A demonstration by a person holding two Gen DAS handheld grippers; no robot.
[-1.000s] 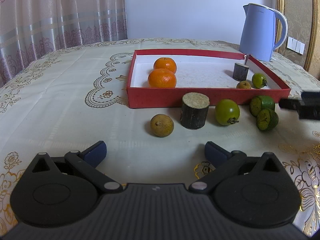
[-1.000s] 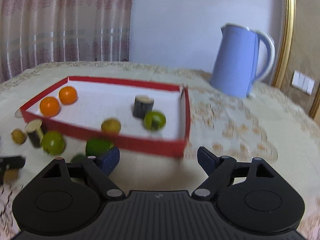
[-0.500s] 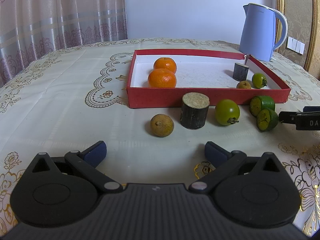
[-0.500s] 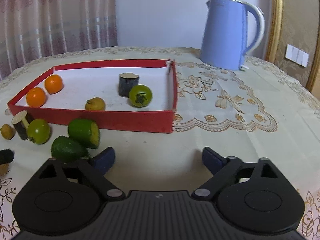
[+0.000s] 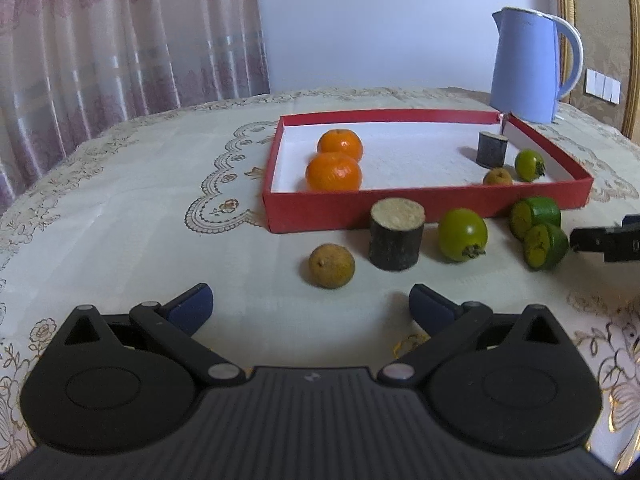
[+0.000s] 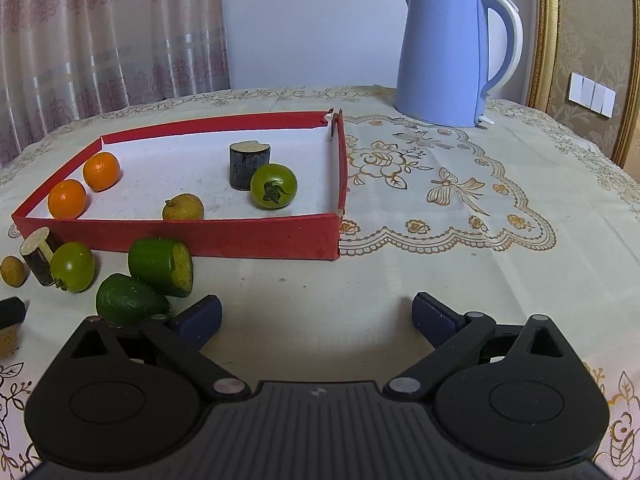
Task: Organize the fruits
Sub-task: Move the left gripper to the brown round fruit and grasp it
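Observation:
A red tray (image 5: 424, 203) (image 6: 224, 236) holds two oranges (image 5: 334, 172) (image 6: 67, 198), a dark wooden cylinder (image 5: 491, 149) (image 6: 249, 165), a small green fruit (image 5: 529, 165) (image 6: 274, 186) and a brown longan (image 5: 497, 177) (image 6: 183, 208). On the cloth in front lie a longan (image 5: 331, 266), a cylinder (image 5: 396, 234), a green fruit (image 5: 462, 234) (image 6: 73, 266) and two green halves (image 5: 546, 246) (image 6: 162, 266). My left gripper (image 5: 310, 304) is open before the longan. My right gripper (image 6: 316, 314) is open, its left finger beside the near green half (image 6: 130, 299).
A blue kettle (image 5: 528, 66) (image 6: 454, 54) stands behind the tray's right corner. A lace-patterned cloth (image 6: 440, 184) covers the table. Curtains hang at the back left. The right gripper's finger tip (image 5: 600, 238) shows at the left view's right edge.
My right gripper has swung and settled lower and closer to the green halves; the view is now sharp. The left gripper has stayed still.

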